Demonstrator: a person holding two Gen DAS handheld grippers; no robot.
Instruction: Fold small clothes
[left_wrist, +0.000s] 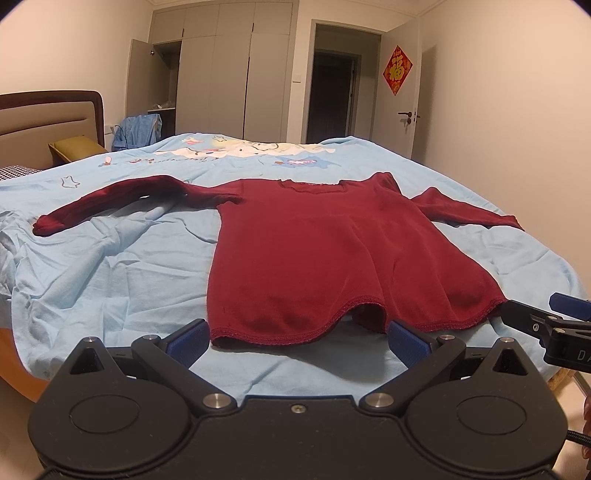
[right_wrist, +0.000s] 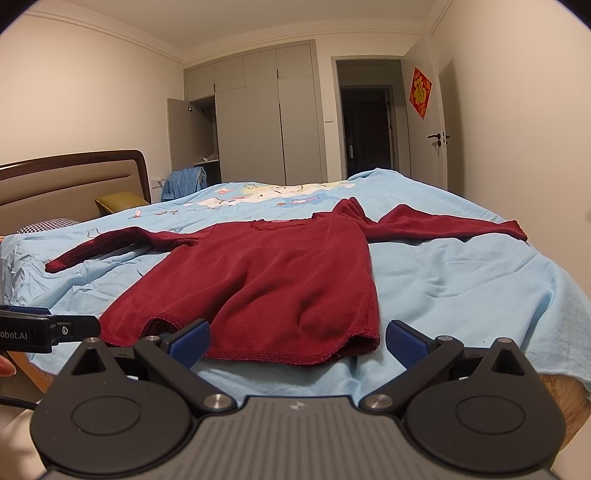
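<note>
Shirt (left_wrist: 325, 258) lies flat at the near edge of the bed (left_wrist: 110, 280), sleeves spread, nothing folded yet. Both grippers, left (left_wrist: 297, 338) and right (right_wrist: 297, 341), have fingers released, empty.

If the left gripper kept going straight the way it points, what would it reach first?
Most likely the hem of the dark red shirt, lying just ahead between the open fingers of the left gripper on the blue sheet; exact height is unclear.

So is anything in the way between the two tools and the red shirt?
Nothing visible. The left tool and right tool are both open just short of the red shirt's hem, with only bare blue bedsheet between.
</note>
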